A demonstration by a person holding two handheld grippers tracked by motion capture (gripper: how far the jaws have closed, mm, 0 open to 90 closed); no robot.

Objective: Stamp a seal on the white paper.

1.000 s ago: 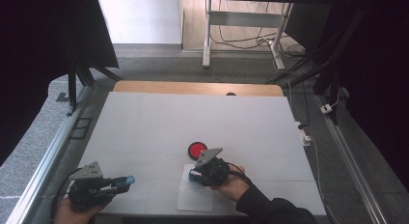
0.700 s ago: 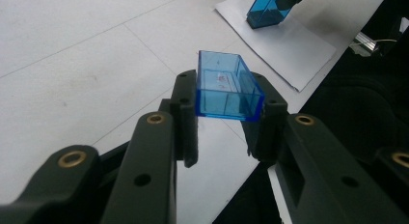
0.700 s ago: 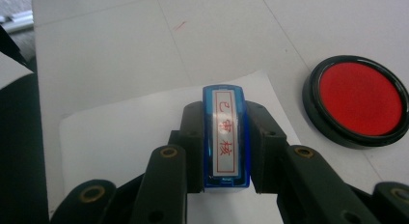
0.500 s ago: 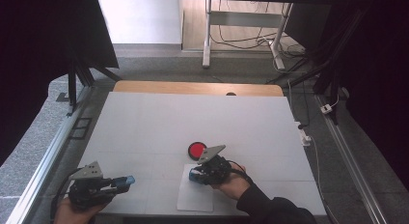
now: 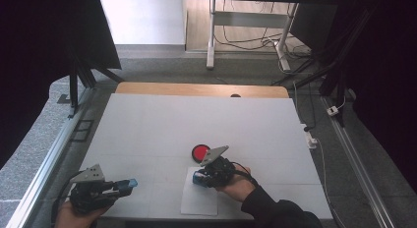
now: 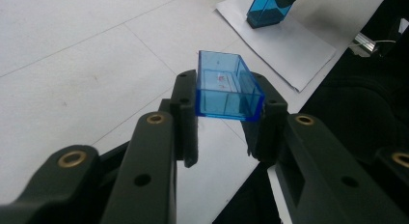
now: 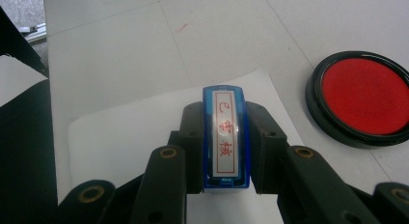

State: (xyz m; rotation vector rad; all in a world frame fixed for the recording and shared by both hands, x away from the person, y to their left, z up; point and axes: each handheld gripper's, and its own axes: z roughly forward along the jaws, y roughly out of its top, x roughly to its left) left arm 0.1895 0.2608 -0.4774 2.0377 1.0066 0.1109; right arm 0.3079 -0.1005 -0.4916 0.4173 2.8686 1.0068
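Note:
At the table's front left my left gripper (image 5: 123, 186) is shut on a clear blue stamp cap (image 5: 131, 183). In the left gripper view the cap (image 6: 226, 96) lies crosswise between the gripper's (image 6: 224, 86) black pads. Further right, my right gripper (image 5: 200, 178) is shut on a blue stamp (image 5: 197, 177) and holds it over a white sheet of paper (image 5: 196, 203). In the right gripper view the stamp (image 7: 225, 142) shows a white label with red characters, and the gripper (image 7: 225, 115) clamps both of its sides above the paper (image 7: 120, 142). The left gripper view shows this stamp (image 6: 267, 9) standing on the paper (image 6: 294, 45).
A round red ink pad (image 5: 200, 152) in a black case lies open just beyond the paper, close to the right gripper; it is also at the right of the right gripper view (image 7: 364, 96). The white table top (image 5: 196, 120) stretches away behind it. Metal rails run along both sides.
The right gripper has tipped slightly over the paper, still holding the stamp. The left gripper and its cap have stayed put.

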